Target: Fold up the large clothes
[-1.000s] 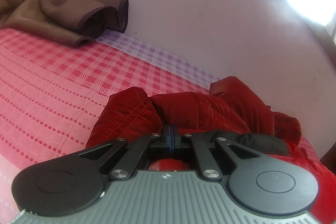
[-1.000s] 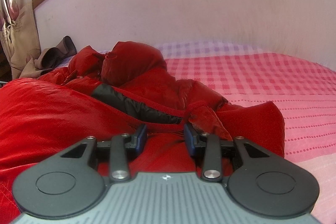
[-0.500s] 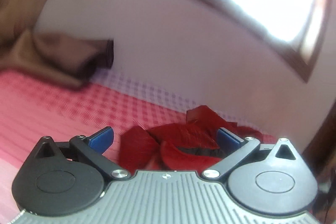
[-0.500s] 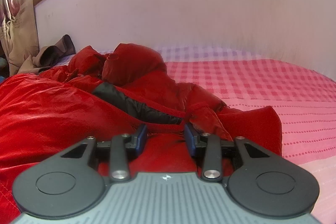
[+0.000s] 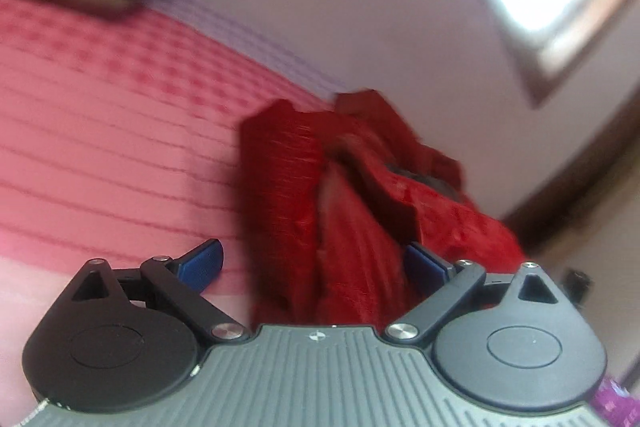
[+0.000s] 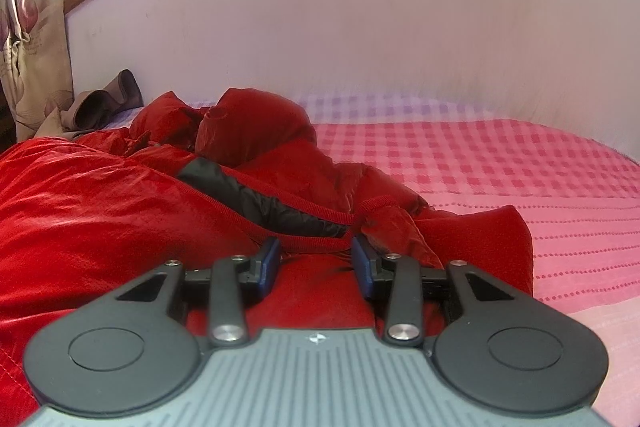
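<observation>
I'm keeping my R gripper (image 6: 316, 261) clenched on a fold of the red puffer jacket (image 6: 120, 211) lying bunched on the pink checked bedspread (image 6: 500, 163) as anchor, while my L gripper (image 5: 312, 263), jaws just sprung wide and released, is hanging w/ jacket cloth between but unpinched, prob. for a regrip.

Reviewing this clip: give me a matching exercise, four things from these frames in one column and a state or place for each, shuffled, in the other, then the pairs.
Things
1. left gripper
2. right gripper
3. brown cloth
4. bedspread

States or places
A. pink checked, spread under the jacket
B. jaws wide apart, gripping nothing
C. heaped against the wall by the curtain
D. jaws narrowed around a fold of the red jacket

Pairs: 1-B, 2-D, 3-C, 4-A
</observation>
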